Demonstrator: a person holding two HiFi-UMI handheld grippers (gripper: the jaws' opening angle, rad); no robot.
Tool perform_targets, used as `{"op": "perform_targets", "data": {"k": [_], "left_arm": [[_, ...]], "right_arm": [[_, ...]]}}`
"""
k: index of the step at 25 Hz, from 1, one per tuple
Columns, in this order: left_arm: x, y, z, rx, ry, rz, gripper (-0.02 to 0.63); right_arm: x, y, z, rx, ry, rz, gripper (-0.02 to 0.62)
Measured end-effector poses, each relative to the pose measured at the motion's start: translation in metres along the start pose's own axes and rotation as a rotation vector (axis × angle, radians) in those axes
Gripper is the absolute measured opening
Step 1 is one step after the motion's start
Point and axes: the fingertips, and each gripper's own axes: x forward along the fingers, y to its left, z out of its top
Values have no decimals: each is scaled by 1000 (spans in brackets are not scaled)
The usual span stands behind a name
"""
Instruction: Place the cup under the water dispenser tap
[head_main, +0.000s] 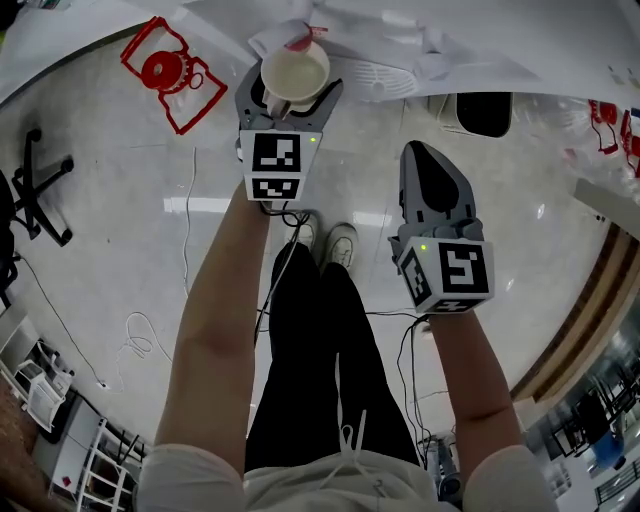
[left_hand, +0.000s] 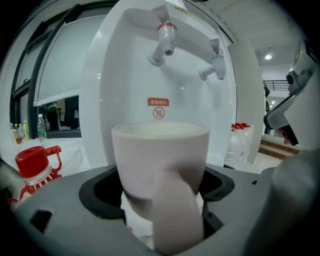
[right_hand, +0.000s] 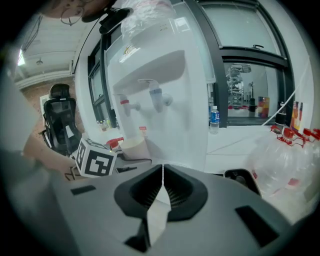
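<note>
My left gripper is shut on a white cup, upright, its handle toward the camera. In the left gripper view the cup sits in front of the white water dispenser, below its red-capped tap and left of the second tap. The cup's rim is well below the taps. My right gripper hangs to the right, shut with nothing in it; its view shows the dispenser, both taps and the cup from the side.
A red-capped water jug lies to the left on the floor, and its red carrier frame shows in the head view. More bottles stand at the right. An office chair is behind the left arm. Cables trail over the floor.
</note>
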Motion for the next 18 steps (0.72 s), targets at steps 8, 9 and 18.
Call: {"op": "perform_targets", "data": {"k": [8,9,18], "left_arm": [[4,-4,1,9,-25,-40,446],[4,-4,0,3,-22,-41,446],[-7,-6,21,2,-65,-30,448]], "right_arm": [[-7,1,0,34,7,-17,29],[-7,1,-1,39,10,-16,29],[-16,10,-6,62,16,4,29]]}}
